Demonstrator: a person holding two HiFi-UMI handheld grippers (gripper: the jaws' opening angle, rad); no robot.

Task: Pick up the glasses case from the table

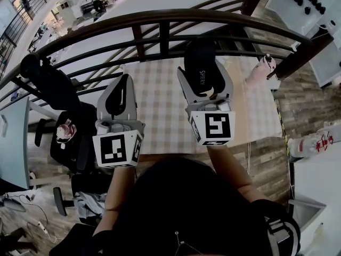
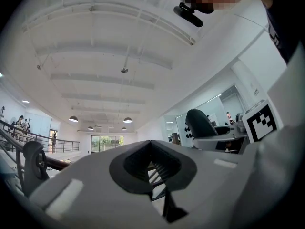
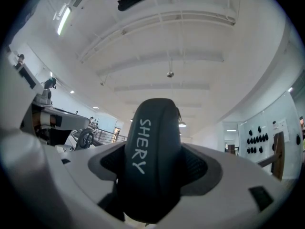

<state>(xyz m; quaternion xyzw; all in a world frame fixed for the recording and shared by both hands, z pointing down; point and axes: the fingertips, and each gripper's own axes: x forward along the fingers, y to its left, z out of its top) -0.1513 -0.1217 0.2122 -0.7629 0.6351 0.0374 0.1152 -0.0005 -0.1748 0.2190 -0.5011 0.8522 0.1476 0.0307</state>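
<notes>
Two grippers are pointing upward: the right gripper's point(image 1: 204, 81) jaws are pinching the dark glasses case point(image 3: 151, 151), while the left gripper's point(image 2: 151, 149) jaws are pressing together, empty.

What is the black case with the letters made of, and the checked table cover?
The glasses case looks like matte dark plastic or fake leather: it is smooth and dull, with white printed letters. The table cover looks like woven cloth with a pale checked pattern, though it could be vinyl.
</notes>
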